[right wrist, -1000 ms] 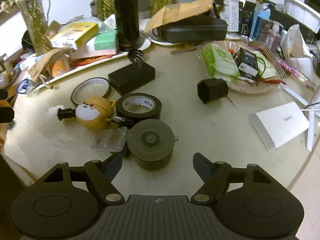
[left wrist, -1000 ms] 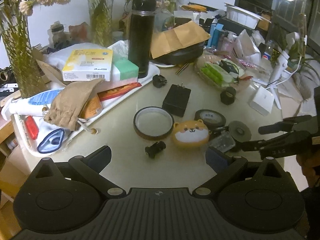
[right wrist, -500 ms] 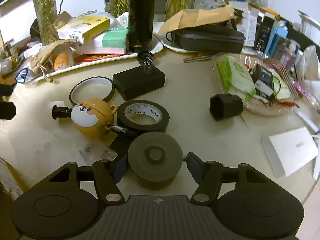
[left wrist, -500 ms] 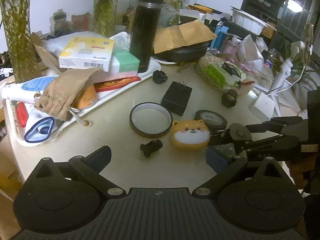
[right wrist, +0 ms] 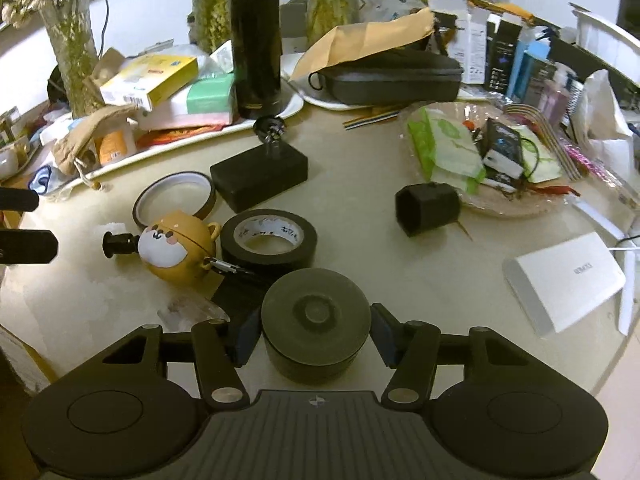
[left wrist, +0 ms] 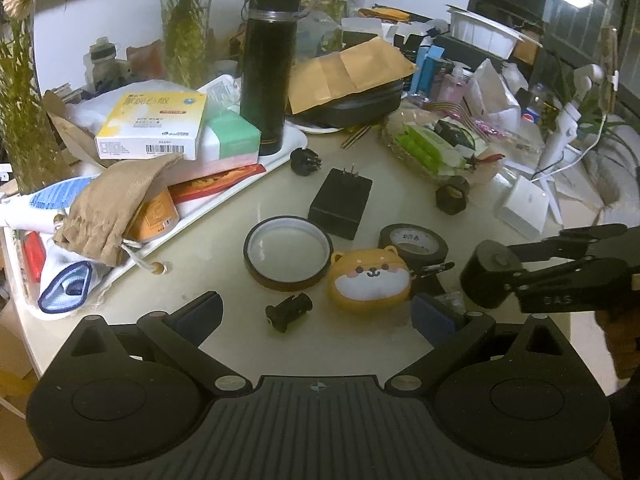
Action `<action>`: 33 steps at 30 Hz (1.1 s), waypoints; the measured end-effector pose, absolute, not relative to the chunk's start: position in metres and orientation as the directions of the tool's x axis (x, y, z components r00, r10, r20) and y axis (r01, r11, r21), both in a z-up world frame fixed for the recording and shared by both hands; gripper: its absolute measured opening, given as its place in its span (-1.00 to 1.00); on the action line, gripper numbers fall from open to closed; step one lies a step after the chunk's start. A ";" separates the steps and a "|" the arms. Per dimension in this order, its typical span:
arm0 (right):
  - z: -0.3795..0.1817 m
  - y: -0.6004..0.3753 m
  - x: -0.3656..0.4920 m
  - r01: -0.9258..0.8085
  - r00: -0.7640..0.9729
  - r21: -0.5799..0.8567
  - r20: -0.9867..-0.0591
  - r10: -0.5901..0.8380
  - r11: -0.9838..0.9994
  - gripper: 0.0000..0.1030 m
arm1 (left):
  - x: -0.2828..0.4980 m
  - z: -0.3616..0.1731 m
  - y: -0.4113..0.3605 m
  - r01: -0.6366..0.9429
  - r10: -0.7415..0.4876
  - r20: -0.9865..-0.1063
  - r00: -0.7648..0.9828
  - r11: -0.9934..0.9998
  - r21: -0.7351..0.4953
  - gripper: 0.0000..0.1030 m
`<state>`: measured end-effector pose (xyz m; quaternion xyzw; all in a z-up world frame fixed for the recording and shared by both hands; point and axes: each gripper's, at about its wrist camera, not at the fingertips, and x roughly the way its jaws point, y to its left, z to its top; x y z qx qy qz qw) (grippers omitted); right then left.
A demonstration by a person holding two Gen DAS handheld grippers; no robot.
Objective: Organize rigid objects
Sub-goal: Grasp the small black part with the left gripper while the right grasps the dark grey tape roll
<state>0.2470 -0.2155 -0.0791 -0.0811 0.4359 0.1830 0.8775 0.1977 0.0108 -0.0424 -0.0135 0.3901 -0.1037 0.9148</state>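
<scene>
Right claw (right wrist: 314,338) closing around dark round puck (right wrist: 316,330), now set between blue pads; a second ago puck lay ahead of wide-spread jaws. Left pad at puck's side, thin gap on right, so grip judged not yet firm. Puck resting on pale round surface (right wrist: 360,208), just beside black tape roll (right wrist: 269,240) and shiba-face case (right wrist: 176,246). Left claw (left wrist: 316,314) spread apart, empty, hovering short of small black connector (left wrist: 289,311). Pick-up of puck looks imminent; sorting barely begun.
</scene>
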 end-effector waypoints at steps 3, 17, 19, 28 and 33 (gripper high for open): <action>-0.073 -0.220 0.240 -0.387 0.560 0.016 -0.790 0.250 0.922 0.18 | 0.199 -0.042 0.012 0.176 -0.191 -0.710 0.677 0.980 -0.095 0.99; -0.053 -0.241 0.209 -0.352 0.582 0.040 -0.773 0.252 0.935 0.18 | 0.231 -0.061 0.003 0.386 -0.165 -0.773 0.613 0.916 0.111 0.65; -0.052 -0.242 0.208 -0.349 0.590 0.034 -0.768 0.248 0.937 0.18 | 0.236 -0.067 0.004 0.406 -0.154 -0.784 0.601 0.904 0.134 0.65; -0.052 -0.246 0.211 -0.325 0.591 0.052 -0.768 0.246 0.944 0.18 | 0.253 -0.088 0.010 0.452 -0.171 -0.825 0.539 0.885 0.111 0.18; -0.053 -0.248 0.214 -0.315 0.591 0.065 -0.767 0.249 0.947 0.18 | 0.256 -0.094 0.008 0.480 -0.181 -0.833 0.523 0.870 0.113 -0.02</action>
